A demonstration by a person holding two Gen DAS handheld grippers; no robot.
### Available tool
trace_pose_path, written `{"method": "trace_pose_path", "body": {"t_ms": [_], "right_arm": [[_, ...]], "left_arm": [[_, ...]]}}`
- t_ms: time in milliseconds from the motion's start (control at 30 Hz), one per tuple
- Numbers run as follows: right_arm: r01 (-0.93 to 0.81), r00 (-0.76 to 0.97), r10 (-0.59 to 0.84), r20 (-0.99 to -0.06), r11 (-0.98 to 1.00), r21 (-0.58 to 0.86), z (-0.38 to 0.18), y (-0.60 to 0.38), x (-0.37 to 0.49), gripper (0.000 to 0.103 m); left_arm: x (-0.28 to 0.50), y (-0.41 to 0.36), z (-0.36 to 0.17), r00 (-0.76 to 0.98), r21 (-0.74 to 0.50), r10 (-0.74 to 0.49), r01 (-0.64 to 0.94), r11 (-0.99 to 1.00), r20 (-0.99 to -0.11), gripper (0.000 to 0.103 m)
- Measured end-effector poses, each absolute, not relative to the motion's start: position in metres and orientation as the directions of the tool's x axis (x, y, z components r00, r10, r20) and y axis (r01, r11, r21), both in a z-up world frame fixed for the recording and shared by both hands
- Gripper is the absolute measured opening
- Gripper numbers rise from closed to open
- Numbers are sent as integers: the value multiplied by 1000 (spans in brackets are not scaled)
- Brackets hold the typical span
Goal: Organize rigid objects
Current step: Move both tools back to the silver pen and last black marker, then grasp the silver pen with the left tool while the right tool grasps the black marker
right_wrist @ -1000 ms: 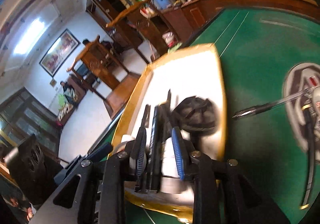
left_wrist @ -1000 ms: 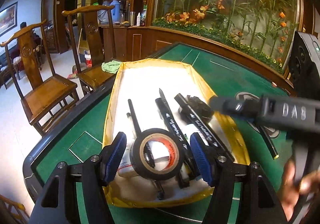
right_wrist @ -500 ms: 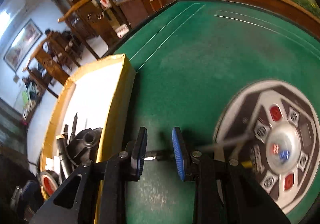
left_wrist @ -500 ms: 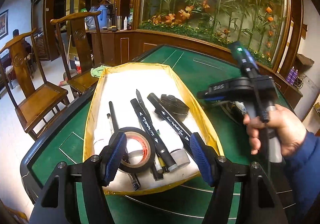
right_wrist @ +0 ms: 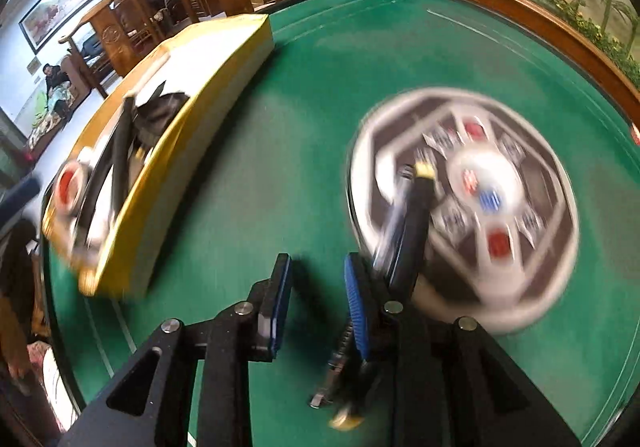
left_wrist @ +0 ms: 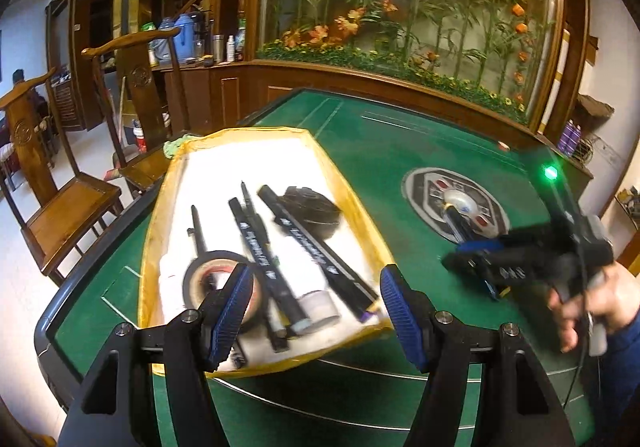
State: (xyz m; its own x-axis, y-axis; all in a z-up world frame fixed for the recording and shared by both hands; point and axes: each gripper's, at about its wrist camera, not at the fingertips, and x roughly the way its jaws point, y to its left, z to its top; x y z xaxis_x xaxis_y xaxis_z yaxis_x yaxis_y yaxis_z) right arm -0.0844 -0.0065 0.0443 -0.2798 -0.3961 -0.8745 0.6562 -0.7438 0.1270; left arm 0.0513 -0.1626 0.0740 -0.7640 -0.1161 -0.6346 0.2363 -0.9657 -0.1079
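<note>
A yellow-rimmed tray (left_wrist: 362, 223) with a white floor lies on the green table. It holds a roll of black tape (left_wrist: 214, 279), several black markers (left_wrist: 308, 243) and a black round lid (left_wrist: 312, 209). My left gripper (left_wrist: 316, 311) is open and empty above the tray's near edge. My right gripper (right_wrist: 316, 295) is open and empty, low over the felt beside a black pen with a yellow tip (right_wrist: 416, 215). The pen lies just outside its right finger, across the table's centre hub. In the left wrist view the right gripper (left_wrist: 476, 267) is over that pen (left_wrist: 460, 221).
The round grey hub (right_wrist: 520, 247) with red and blue buttons sits in the table's middle. The tray (right_wrist: 192, 151) lies left of the right gripper. Wooden chairs (left_wrist: 60, 203) stand off the table's left side. A wooden planter wall with flowers (left_wrist: 400, 59) runs behind.
The right gripper left the tray without the marker and swung right and down to the pen at the hub. The left gripper drew back a little from the tape roll.
</note>
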Motion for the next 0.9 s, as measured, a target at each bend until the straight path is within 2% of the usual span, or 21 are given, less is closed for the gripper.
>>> {"method": "trace_pose_path", "body": {"t_ms": [67,167,200,233,300,400,433,467,533,567,667,767,900], "right_arm": [[638,-278,-422,-863,-752,162,48,15,-72,27],[608,-289,-546,-787,-739,290,71,61,-52,27],[597,-309,-561,-768,-743,303,77,70,-47,29],[576,-342,-584,-736,-749,327,87,85,-43,37],[515,-396,-604,-691,-770,377,95,117,-34,46],[442,-443,-620,-647,-779,444,93,149,-34,46],[418,-450,-626,-636,-778,470,92,157,-38,46],[405,-457,-626,-632,-779,479,91,161,-41,46],[400,-474,-628,-617,-778,484,94,167,-42,46],[395,-483,-625,-613,-780,485,95,169,-40,46],[388,-476,-640,-603,-768,510,94,175,-39,46],[379,-482,-646,-592,-762,524,94,181,-40,46],[391,-476,-661,-580,-750,534,97,181,-40,46]], "left_arm": [[49,-154,75,-763,-106,-96,212,-972,-639,69],[44,-138,79,-760,-135,-36,161,-978,-649,69],[40,-133,80,-757,-157,-2,139,-978,-654,69],[36,-125,80,-747,-189,43,112,-976,-664,69],[24,-112,80,-721,-271,145,62,-961,-677,69],[2,-89,76,-668,-341,235,30,-939,-706,68],[-8,-79,73,-645,-353,260,16,-935,-718,61],[-22,-67,67,-613,-342,264,11,-940,-745,55],[-42,-51,58,-575,-315,247,20,-949,-780,34],[-52,-44,51,-555,-317,246,33,-948,-795,32],[-71,-36,39,-526,-352,256,89,-932,-811,31],[-82,-23,32,-508,-273,175,125,-954,-844,31],[-91,-15,25,-496,-249,150,139,-959,-855,29]]}}
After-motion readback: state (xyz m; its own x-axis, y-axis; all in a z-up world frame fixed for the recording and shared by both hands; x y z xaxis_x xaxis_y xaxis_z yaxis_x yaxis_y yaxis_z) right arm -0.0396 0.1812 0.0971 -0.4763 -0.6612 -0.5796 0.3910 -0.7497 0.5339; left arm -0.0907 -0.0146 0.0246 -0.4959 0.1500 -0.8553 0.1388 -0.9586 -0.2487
